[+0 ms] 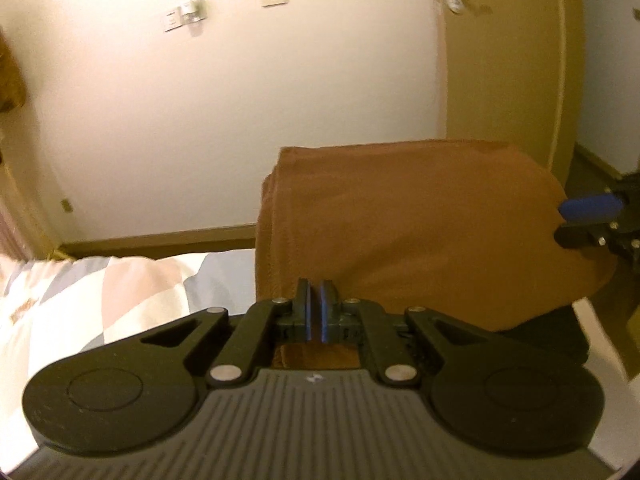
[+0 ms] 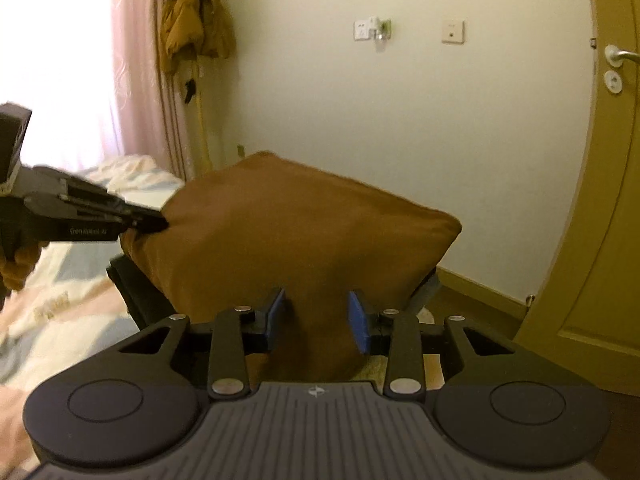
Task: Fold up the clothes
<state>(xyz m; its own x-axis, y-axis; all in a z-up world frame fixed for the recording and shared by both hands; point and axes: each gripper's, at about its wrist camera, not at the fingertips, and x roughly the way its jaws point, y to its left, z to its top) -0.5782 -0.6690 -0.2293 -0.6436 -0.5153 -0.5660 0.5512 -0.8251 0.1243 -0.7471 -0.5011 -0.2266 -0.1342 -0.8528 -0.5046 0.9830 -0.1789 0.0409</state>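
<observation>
While the brown cloth (image 1: 400,224) hangs lifted above the bed (image 1: 100,292), the left tongs (image 1: 317,300) are pressed together on its near lower edge, with brown fabric showing between the pads. The right tongs (image 2: 316,316) stand spread, a bunched neck of the same cloth (image 2: 304,232) passing between the blue pads (image 2: 360,320); whether either pad touches it I cannot tell. The cloth is folded over, its left fold edge running straight down in the left view, its top edge level. Below it lies something dark (image 2: 136,292) on the patterned bedding. Beyond the cloth's far edge, bare wall (image 1: 240,120) and a strip of floor by the door (image 2: 600,200) are open.
</observation>
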